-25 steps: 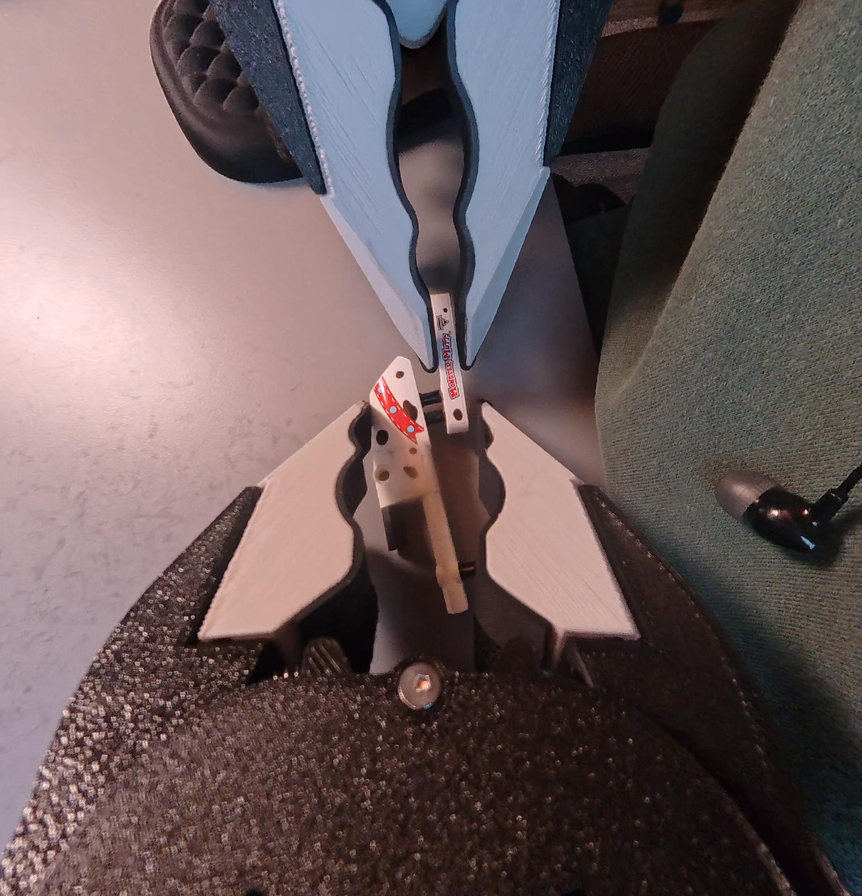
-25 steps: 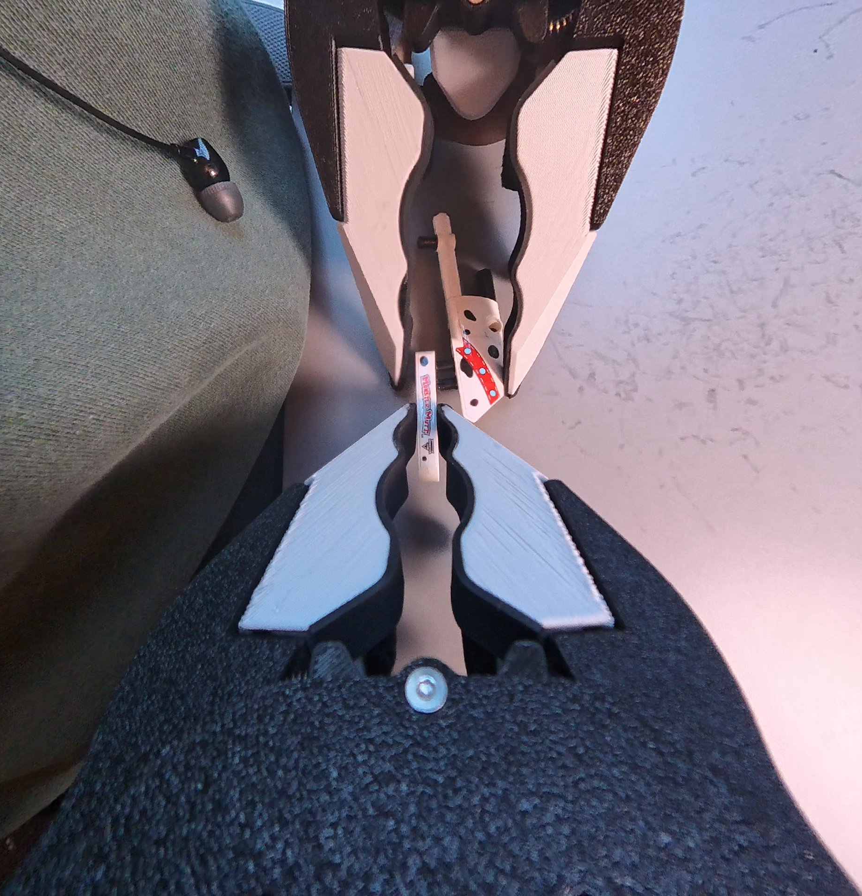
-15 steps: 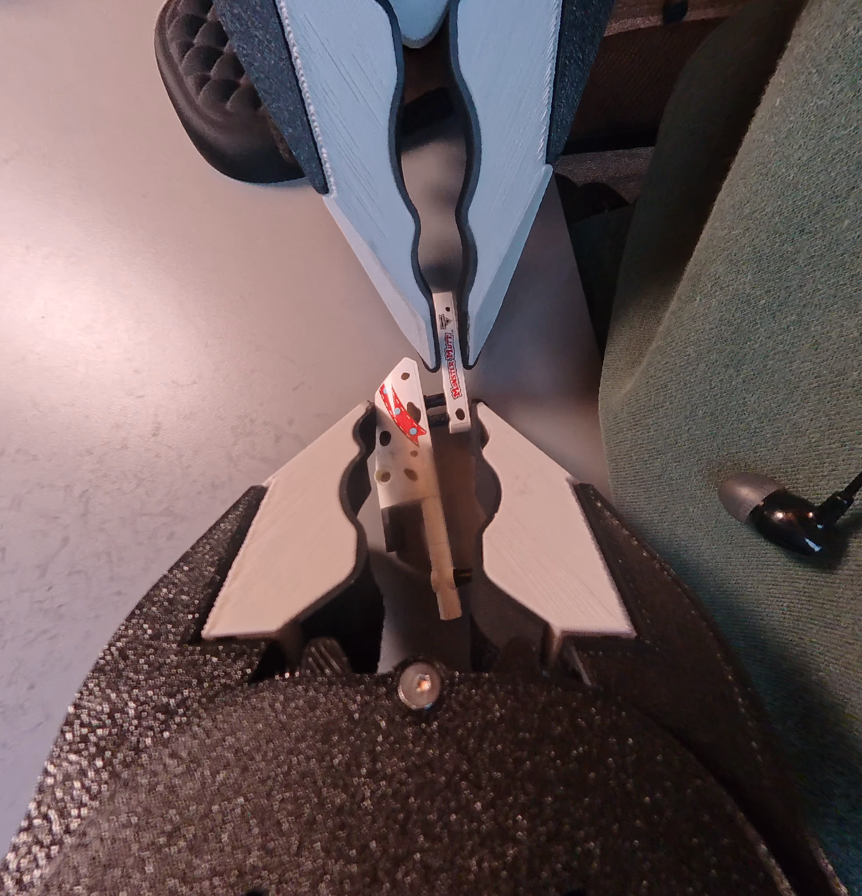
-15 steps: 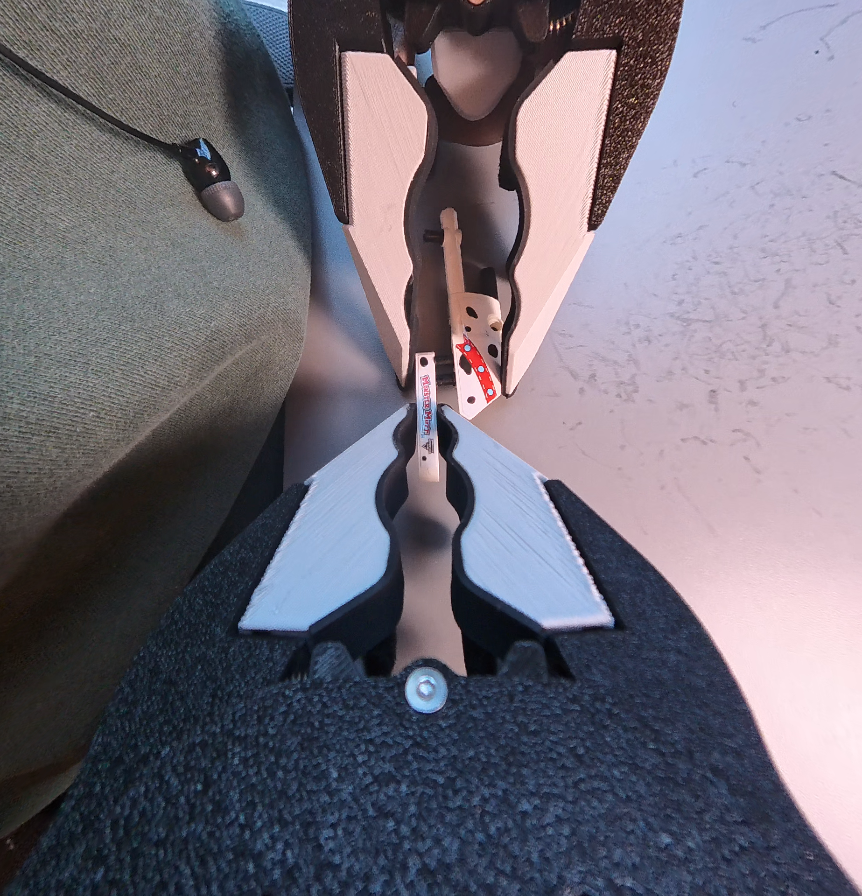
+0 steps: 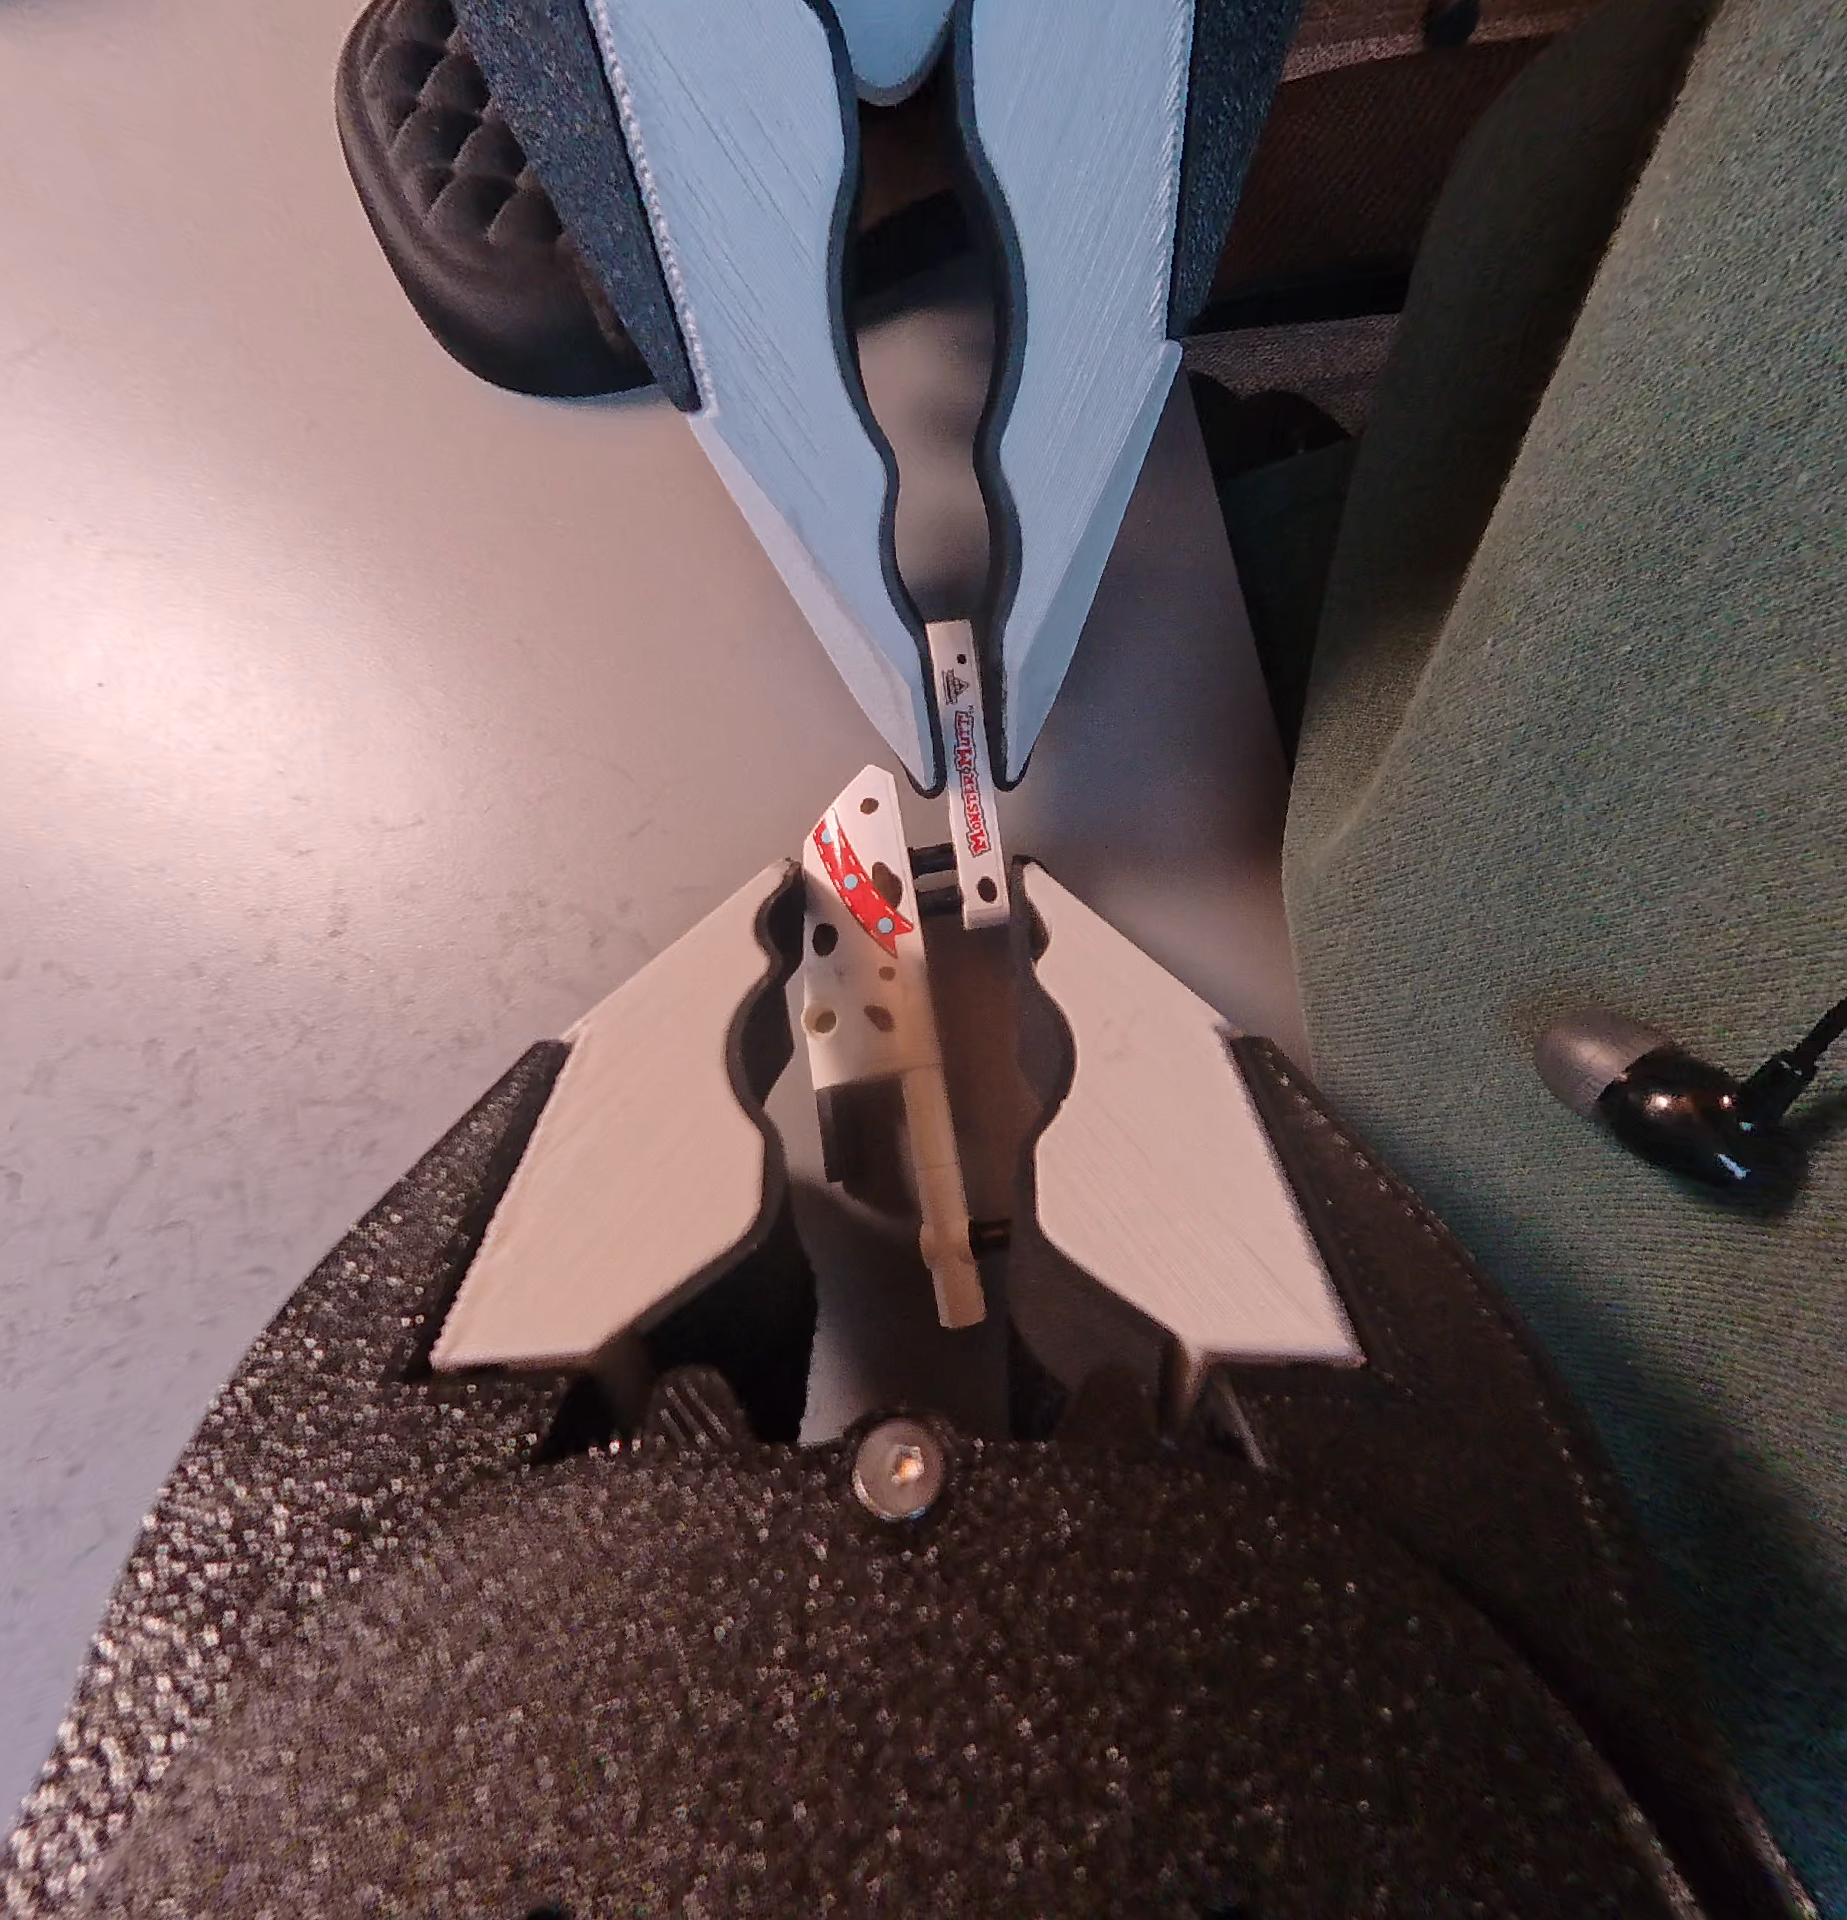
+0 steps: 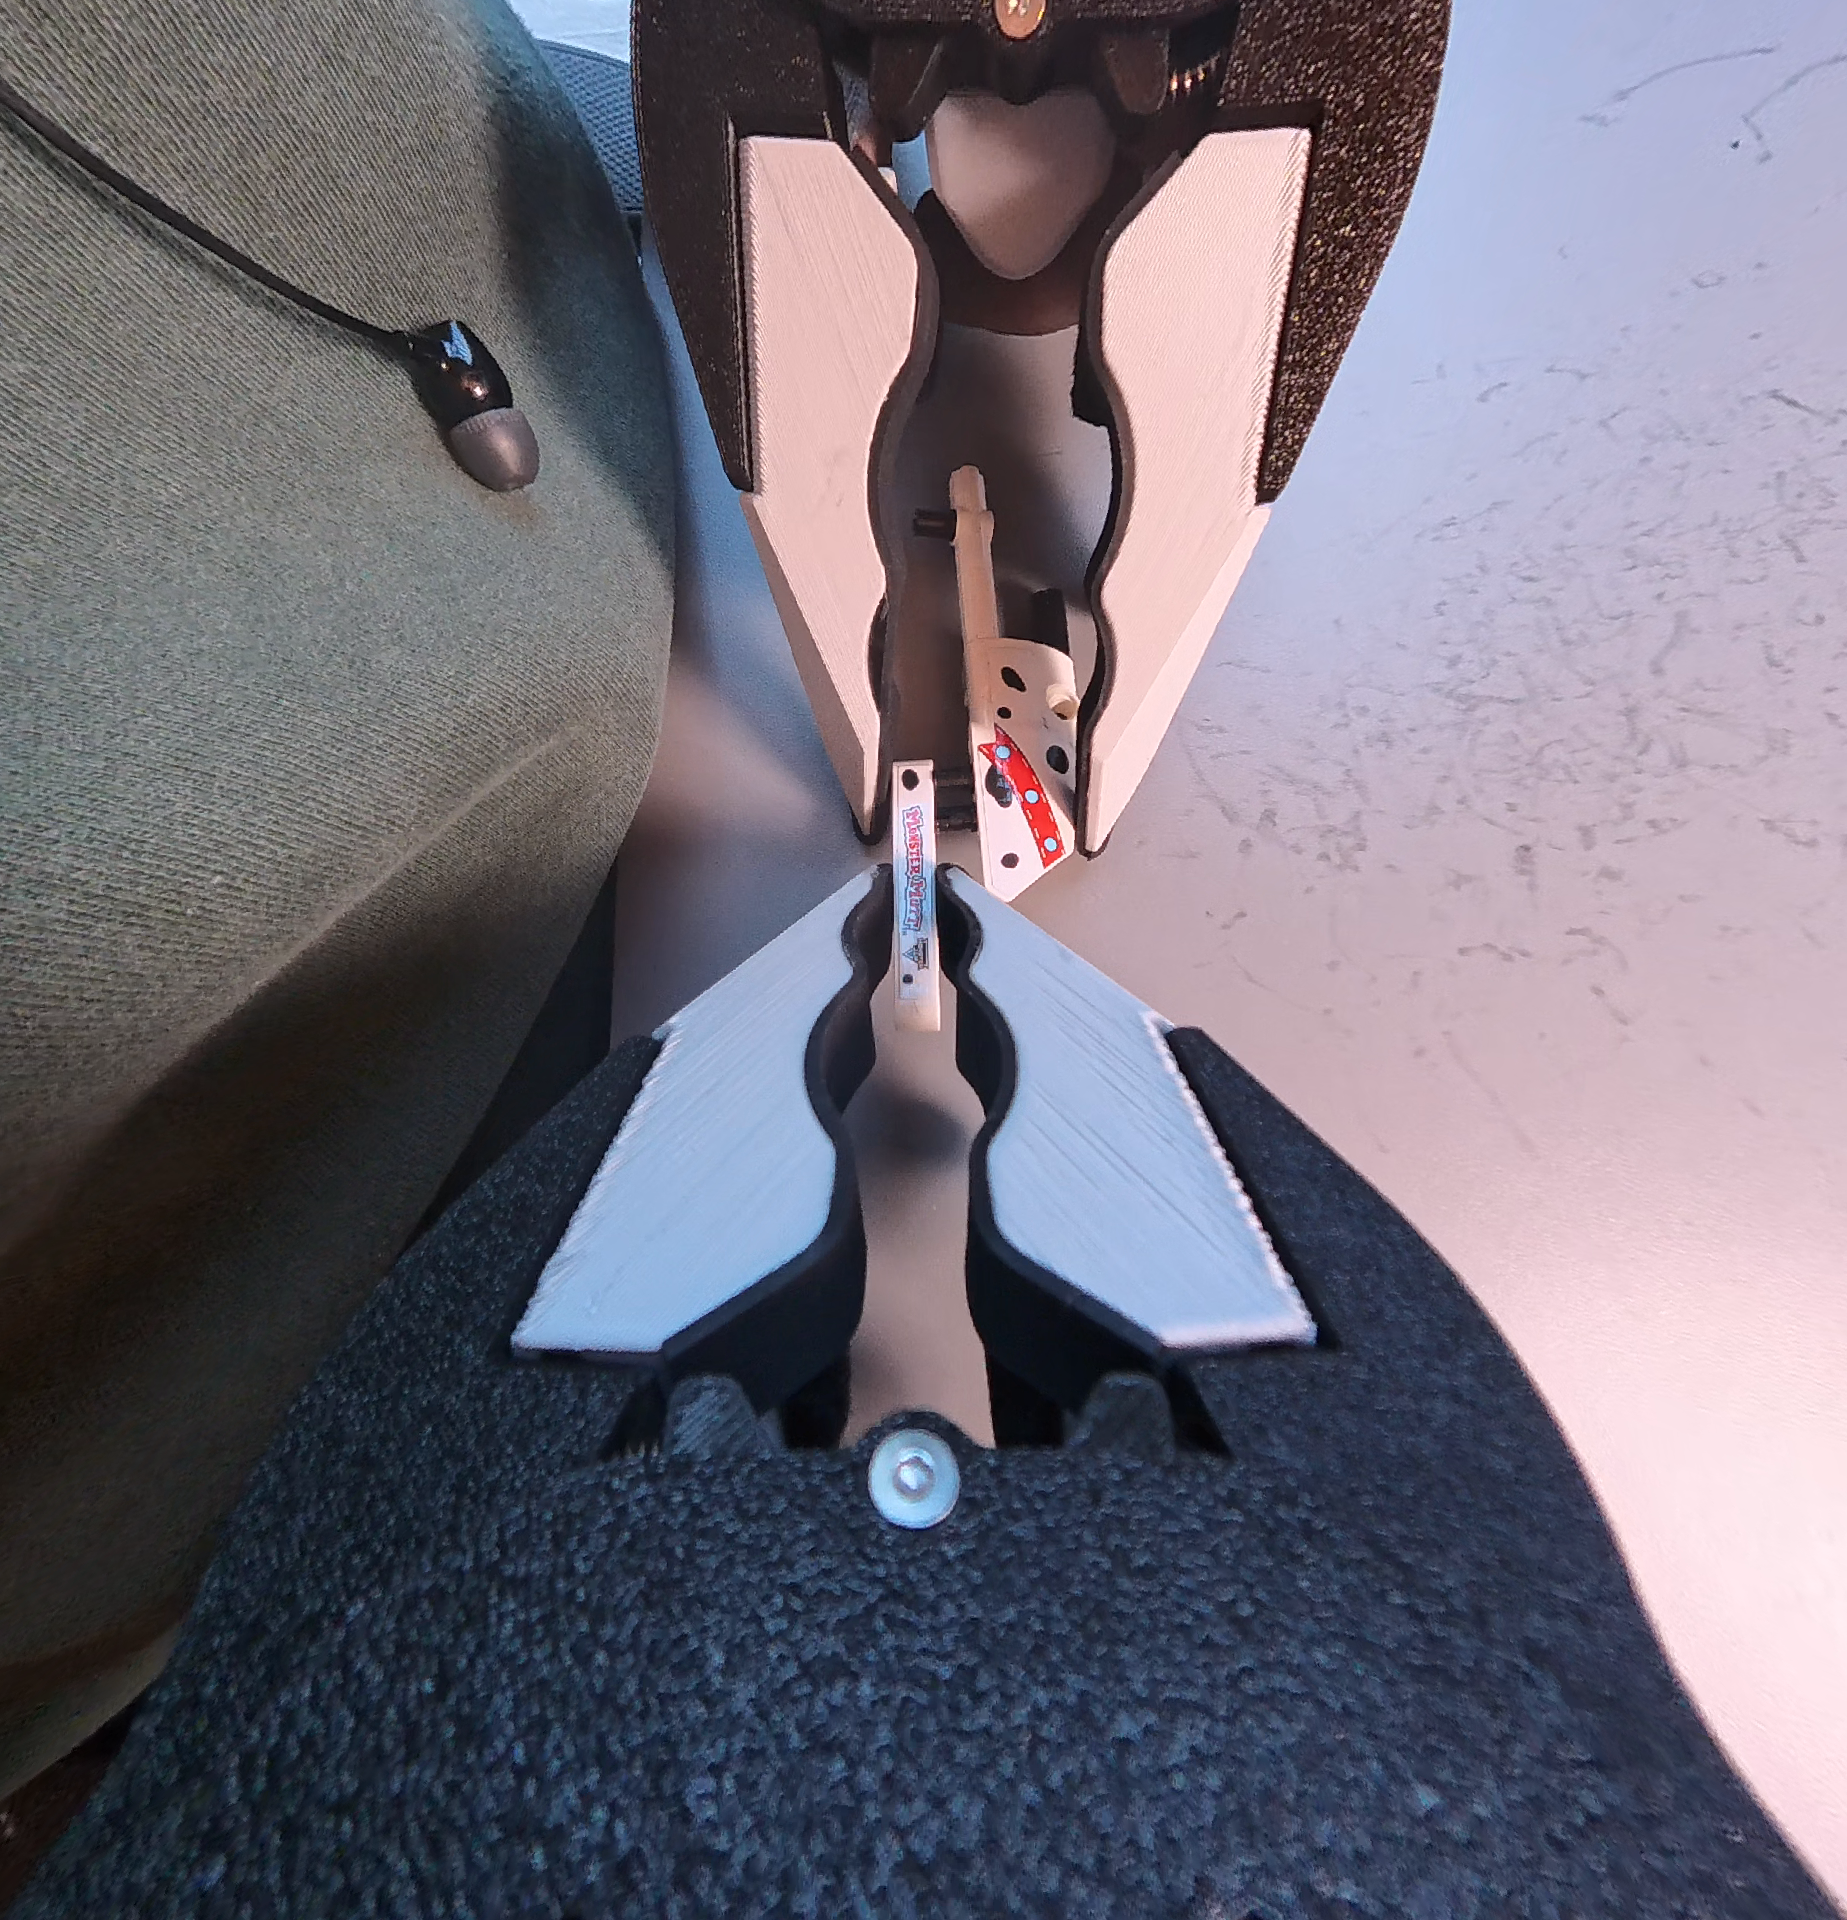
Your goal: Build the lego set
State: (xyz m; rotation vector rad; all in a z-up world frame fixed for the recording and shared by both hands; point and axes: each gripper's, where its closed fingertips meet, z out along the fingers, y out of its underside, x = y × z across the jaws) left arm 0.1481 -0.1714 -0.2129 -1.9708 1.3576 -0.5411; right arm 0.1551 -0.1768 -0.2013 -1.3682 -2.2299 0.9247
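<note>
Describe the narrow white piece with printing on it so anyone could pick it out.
Find the right tongs beside the green fabric. They pinch a narrow white printed lego strip; its spotted white lego neighbour is wider, with a red band.

A narrow white lego beam (image 5: 969, 771) bears a line of red lettering with dark outlines running along its length, and a small dark emblem at the end pinched between the far fingers (image 5: 1044, 665). In the right wrist view the same beam (image 6: 917, 904) shows this print. The spotted white panel (image 5: 859, 935) beside it carries a red band with pale dots, no writing.
</note>
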